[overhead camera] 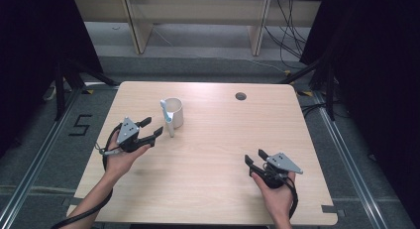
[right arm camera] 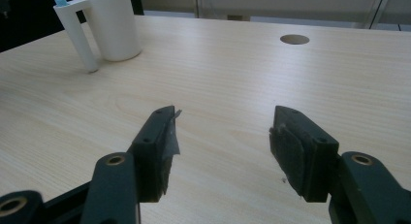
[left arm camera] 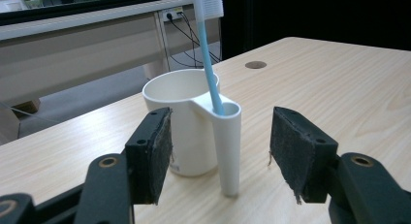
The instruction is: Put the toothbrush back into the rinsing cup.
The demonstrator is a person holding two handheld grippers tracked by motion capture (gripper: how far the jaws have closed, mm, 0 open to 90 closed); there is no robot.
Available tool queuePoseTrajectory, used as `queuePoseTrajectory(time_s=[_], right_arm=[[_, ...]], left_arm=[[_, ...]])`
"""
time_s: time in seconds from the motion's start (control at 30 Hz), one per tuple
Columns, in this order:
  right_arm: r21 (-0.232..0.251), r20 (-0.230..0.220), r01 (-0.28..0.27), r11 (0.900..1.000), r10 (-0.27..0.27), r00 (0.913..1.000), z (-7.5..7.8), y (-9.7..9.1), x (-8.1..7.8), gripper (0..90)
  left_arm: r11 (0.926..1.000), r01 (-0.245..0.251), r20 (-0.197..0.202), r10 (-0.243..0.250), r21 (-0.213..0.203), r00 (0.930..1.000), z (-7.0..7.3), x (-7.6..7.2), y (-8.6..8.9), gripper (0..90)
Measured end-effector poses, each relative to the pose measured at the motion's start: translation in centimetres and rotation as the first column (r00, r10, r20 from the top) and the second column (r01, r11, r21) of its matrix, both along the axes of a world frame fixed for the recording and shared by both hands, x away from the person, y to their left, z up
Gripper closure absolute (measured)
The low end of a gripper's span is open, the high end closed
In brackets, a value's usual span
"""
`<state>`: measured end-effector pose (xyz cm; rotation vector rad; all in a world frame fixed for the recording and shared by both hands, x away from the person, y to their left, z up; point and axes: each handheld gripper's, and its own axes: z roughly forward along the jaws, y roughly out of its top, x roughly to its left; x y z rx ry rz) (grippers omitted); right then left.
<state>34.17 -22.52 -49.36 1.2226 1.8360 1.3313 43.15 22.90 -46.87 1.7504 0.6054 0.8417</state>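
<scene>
A white cup (overhead camera: 175,111) (left arm camera: 182,120) (right arm camera: 114,24) stands on the wooden table (overhead camera: 218,154), left of centre. Its hollow tube handle (left arm camera: 229,146) holds a blue toothbrush (overhead camera: 167,118) (left arm camera: 208,54) upright, bristle head on top. My left gripper (overhead camera: 151,128) (left arm camera: 220,153) is open just left of the cup; nothing sits between its pads and the handle stands a little beyond them. My right gripper (overhead camera: 255,158) (right arm camera: 223,144) rests open near the table's front right, with only bare wood between its jaws.
A round cable hole (overhead camera: 240,96) (left arm camera: 255,65) (right arm camera: 294,39) sits at the table's far right. Behind the table are a pale desk's legs (overhead camera: 138,26) and loose cables (overhead camera: 289,30). Dark curtains flank both sides.
</scene>
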Motion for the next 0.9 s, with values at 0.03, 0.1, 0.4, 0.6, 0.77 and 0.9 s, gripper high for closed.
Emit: queuePoseTrajectory(time_s=[0.03,0.1,0.4,0.6,0.77,0.9], right_arm=[[0.017,-0.023,-0.006,0.9998,0.006,0.9997,0.0,0.1,-0.1,43.0],[0.023,-0.022,-0.017,0.9996,0.018,0.9996,-0.1,0.1,0.1,43.0],[0.009,-0.020,-0.009,0.9999,0.009,0.9998,-0.1,0.0,0.0,42.8],[0.006,-0.023,0.001,1.0000,-0.001,0.9997,-0.2,0.1,0.0,42.6],[0.024,-0.027,-0.008,0.9997,0.008,0.9996,-0.4,0.2,0.1,42.4],[0.015,-0.036,-0.005,0.9999,0.005,0.9993,-0.4,0.3,0.1,42.3]], left_arm=[[1.0000,0.000,0.000,0.000,0.004,1.0000,0.0,-0.2,0.2,40.0],[0.9998,-0.004,-0.008,0.005,0.017,1.0000,-0.1,-0.7,0.6,39.8],[0.9999,0.009,-0.001,-0.009,0.006,1.0000,-0.6,-2.7,1.8,39.2],[0.9997,0.000,-0.004,0.000,0.023,1.0000,-1.1,-4.2,2.9,38.9],[0.9995,-0.006,0.001,0.006,0.031,1.0000,-2.1,-5.2,3.9,38.9],[0.9995,-0.017,0.012,0.017,0.028,0.9998,-3.1,-5.7,4.3,38.9]])
